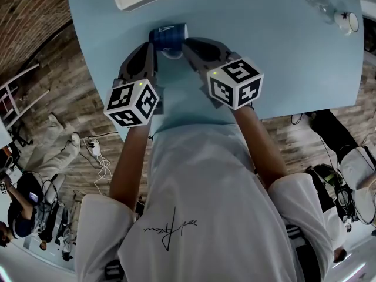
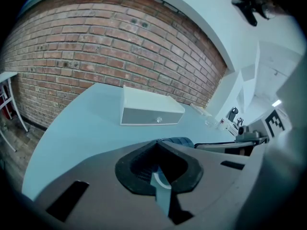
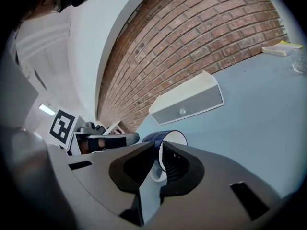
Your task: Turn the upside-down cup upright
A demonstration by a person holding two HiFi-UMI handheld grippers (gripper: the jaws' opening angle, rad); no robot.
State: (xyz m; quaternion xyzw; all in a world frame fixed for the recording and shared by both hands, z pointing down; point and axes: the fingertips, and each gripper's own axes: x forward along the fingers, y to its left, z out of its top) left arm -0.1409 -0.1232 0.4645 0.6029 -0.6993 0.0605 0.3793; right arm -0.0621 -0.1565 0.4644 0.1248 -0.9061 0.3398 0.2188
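Turning step, by judgement. The right gripper point(image 1: 188, 47) is clamped on the rim of the blue cup point(image 1: 167, 36), which is tipped sideways over the table point(image 1: 282, 57). The left gripper point(image 1: 151, 50), jaws together and empty, stands just beside it. The next move calls for swinging the mouth upward and setting the base down.

Nothing here reads as plain words. The nearest thing to writing is a looping dark script point(image 1: 167, 228) across the front of the person's white T-shirt point(image 1: 200, 175); it looks like a signature and is too scrawled to make out. The blue cup point(image 1: 170, 38), toward the near edge of the bench point(image 1: 282, 57) and left of its middle, carries a small white triangle-shaped mark point(image 1: 167, 29) with no letters I can read. The cube point(image 1: 132, 101) on the left gripper point(image 1: 150, 49) and the cube point(image 1: 235, 82) on the right gripper point(image 1: 189, 47) bear black-and-white square code markers, patterns rather than text. Each gripper view catches one such marker on the other's cube.
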